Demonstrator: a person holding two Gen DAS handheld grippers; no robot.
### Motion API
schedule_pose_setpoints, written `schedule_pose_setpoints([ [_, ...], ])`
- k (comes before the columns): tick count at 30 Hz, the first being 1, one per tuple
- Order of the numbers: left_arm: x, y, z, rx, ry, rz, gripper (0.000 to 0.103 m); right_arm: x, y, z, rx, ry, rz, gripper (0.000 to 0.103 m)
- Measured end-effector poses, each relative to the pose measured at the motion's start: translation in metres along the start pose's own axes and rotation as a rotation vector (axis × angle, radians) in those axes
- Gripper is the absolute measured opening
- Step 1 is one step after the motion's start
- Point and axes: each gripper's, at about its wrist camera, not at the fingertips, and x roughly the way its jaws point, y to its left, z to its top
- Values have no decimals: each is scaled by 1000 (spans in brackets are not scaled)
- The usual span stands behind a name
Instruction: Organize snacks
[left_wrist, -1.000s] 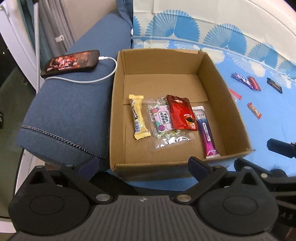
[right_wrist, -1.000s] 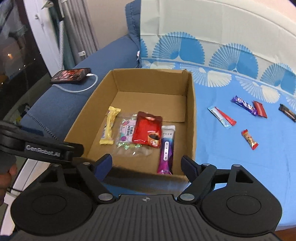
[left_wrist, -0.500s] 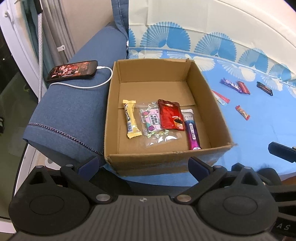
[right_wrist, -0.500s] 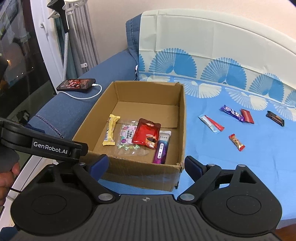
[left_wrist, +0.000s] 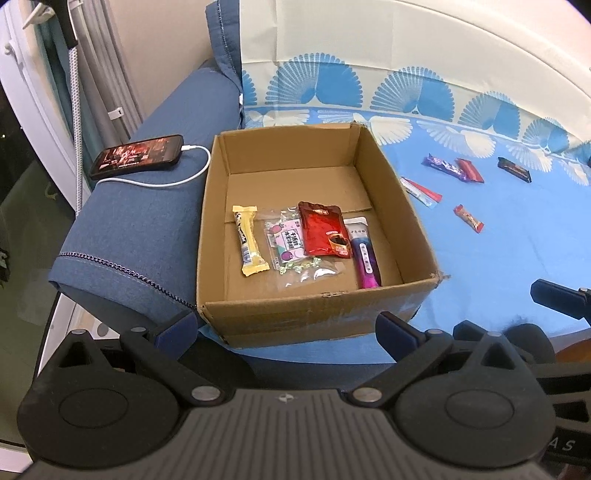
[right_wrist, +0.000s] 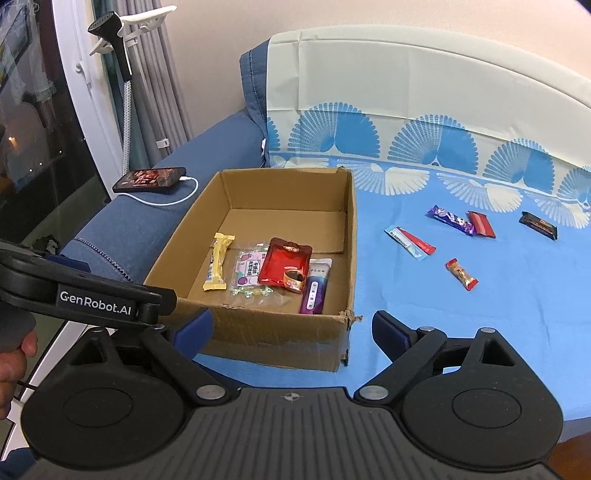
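Both tongs, left (left_wrist: 286, 326) and right (right_wrist: 291, 328), wide and empty, short of box (right_wrist: 343, 236); four snacks flat in box as sorted; five snacks (right_wrist: 410, 242) loose on bed (right_wrist: 480, 332), probably for right-hand pickup

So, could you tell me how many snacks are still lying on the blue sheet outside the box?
5, all right of the cardboard box: a red-and-blue stick, a purple bar touching a red packet, a dark bar, and a small red-gold candy nearest. None appear hidden.
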Motion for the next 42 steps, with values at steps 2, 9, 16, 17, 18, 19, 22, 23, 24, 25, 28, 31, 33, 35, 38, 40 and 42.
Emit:
schedule_pose_setpoints([
  [2, -2, -4, 0, 9, -2, 1, 103, -2, -3, -2, 7, -4, -1, 96],
  [9, -8, -21, 2, 53, -16, -3, 103, -9, -17, -9, 54, -13, -4, 99],
  [16, -5, -51, 15, 101, 5, -37, 103, -19, -51, -18, 135, -53, -39, 102],
  [17, -3, -56, 18, 109, 8, -41, 103, -21, -59, -20, 154, -63, -54, 102],
  [18, -1, -62, 21, 119, 11, -42, 103, -22, -66, -21, 170, -72, -69, 102],
  [19, 0, -69, 25, 127, 14, -42, 103, -23, -76, -22, 190, -80, -87, 102],
  [22, 10, -89, 39, 145, 36, -56, 103, -25, -106, -28, 239, -98, -143, 102],
  [23, 15, -96, 45, 145, 48, -63, 103, -27, -117, -31, 248, -101, -167, 102],
  [24, 21, -102, 52, 141, 61, -72, 103, -27, -129, -33, 259, -104, -194, 102],
  [25, 27, -108, 58, 136, 73, -77, 103, -26, -141, -36, 271, -104, -219, 102],
  [28, 50, -128, 82, 112, 109, -71, 103, -25, -178, -40, 323, -86, -285, 102],
  [31, 76, -147, 110, 73, 140, -67, 103, -18, -214, -37, 350, -83, -345, 102],
  [33, 97, -160, 134, 39, 170, -70, 103, -10, -239, -31, 341, -89, -383, 103],
  [35, 122, -176, 161, -9, 196, -89, 103, 0, -265, -21, 319, -96, -409, 103],
  [38, 165, -203, 201, -61, 245, -98, 103, 25, -312, 2, 276, -114, -457, 103],
  [40, 197, -226, 226, -72, 253, -91, 103, 47, -348, 21, 253, -127, -486, 103],
  [42, 229, -247, 246, -56, 250, -74, 103, 72, -382, 37, 238, -121, -505, 103],
])
